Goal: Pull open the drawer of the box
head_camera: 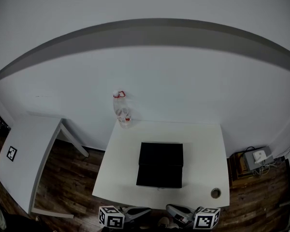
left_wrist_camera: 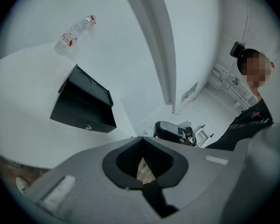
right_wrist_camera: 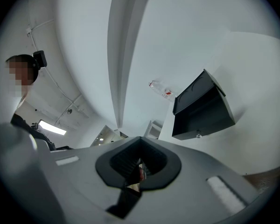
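Head view overhead; both gripper views low, table-edge; box (head_camera: 160,165) shared.

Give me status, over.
Left hand-held gripper, right hand-held gripper: shut, empty, at table edge. Box drawer closed, untouched. Bottle behind box, nothing in the way.

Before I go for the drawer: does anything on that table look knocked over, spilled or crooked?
Nothing stands out. The black box sits square on the white table with its drawer closed, and the bottle stands upright at the far edge. No spill shows.
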